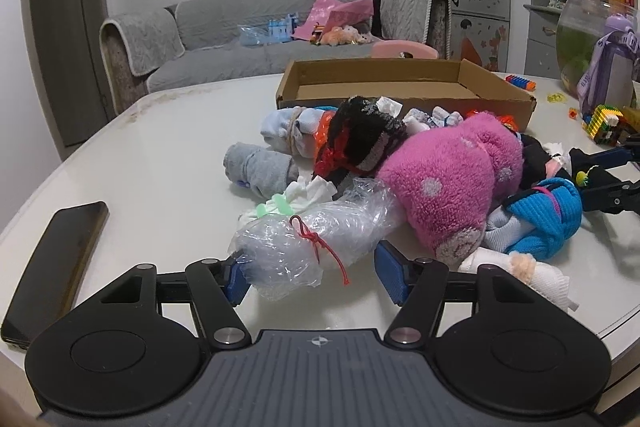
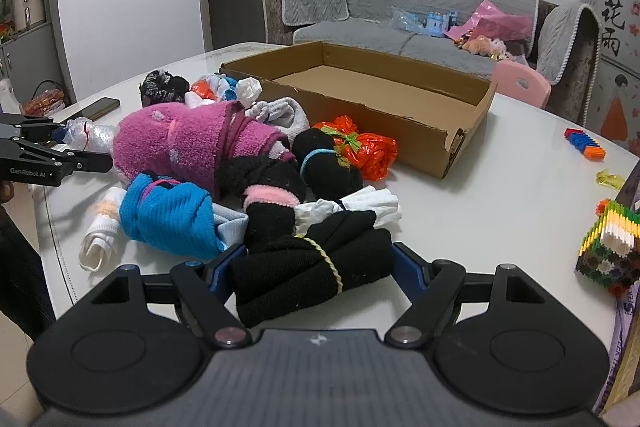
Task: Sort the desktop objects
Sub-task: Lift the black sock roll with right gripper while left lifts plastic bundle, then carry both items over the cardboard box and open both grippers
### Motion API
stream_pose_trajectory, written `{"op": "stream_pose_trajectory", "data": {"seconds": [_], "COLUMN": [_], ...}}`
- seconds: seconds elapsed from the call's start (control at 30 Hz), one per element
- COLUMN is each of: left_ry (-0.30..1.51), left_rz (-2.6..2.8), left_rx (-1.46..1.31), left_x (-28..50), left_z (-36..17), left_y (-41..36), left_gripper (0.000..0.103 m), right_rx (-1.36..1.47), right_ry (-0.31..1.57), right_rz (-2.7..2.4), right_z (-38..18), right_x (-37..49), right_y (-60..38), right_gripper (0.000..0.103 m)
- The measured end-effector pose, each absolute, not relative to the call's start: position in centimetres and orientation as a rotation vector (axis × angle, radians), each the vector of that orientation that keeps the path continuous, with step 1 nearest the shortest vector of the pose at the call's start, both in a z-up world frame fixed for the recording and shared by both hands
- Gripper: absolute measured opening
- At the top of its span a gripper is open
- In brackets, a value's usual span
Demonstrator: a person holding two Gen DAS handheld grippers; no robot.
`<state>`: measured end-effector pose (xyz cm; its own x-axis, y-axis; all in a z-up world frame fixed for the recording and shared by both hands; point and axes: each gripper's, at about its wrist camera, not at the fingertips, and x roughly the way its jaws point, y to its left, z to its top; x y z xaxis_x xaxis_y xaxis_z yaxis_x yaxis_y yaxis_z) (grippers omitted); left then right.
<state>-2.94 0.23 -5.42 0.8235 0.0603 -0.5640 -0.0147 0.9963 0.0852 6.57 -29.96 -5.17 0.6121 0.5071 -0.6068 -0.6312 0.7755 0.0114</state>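
A pile of tied sock rolls and bags lies on the white table (image 1: pixel 160 155) in front of an open cardboard box (image 1: pixel 400 83). My left gripper (image 1: pixel 315 277) is shut on a clear plastic bundle (image 1: pixel 304 243) tied with a red string; its pads press the bundle's near end. In the right wrist view my right gripper (image 2: pixel 314 267) is shut on a black sock roll (image 2: pixel 312 267) bound with a yellow band. A fluffy pink roll (image 1: pixel 452 179), a blue roll (image 2: pixel 168 219) and an orange bag (image 2: pixel 368 147) lie between the two grippers.
A dark phone (image 1: pixel 56 267) lies at the table's near left edge. Toy bricks (image 2: pixel 608 251), a purple bottle (image 1: pixel 604 67) and a glass bowl (image 1: pixel 580 35) crowd the right side. A pink chair (image 2: pixel 524 83) and a grey sofa (image 1: pixel 256 27) stand beyond the table.
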Motion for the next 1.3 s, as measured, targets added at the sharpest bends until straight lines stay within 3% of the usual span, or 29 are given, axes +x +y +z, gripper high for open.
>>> {"op": "stream_pose_trajectory", "data": {"seconds": [0.67, 1.03, 1.3], "left_ry": [0.504, 0.467, 0.534], "left_rz": [0.008, -0.005, -0.012], "left_rx": [0.107, 0.129, 0.124], "left_x": [-2.9, 4.4, 11.5], "left_z": [-0.6, 5.1, 6.0], "left_y": [0.1, -1.4, -2.8], "left_gripper": [0.069, 0.069, 0.069], "right_rx": [-0.040, -0.001, -0.003], "right_ry": [0.512, 0.409, 0.442], "right_rz": [0.640, 0.535, 0.463], "right_z": [-1.3, 4.3, 5.6], "right_x": [5.7, 9.5, 15.1], "right_y": [-32.3, -30.0, -27.2], "right_gripper": [0.075, 0.075, 0.075]}}
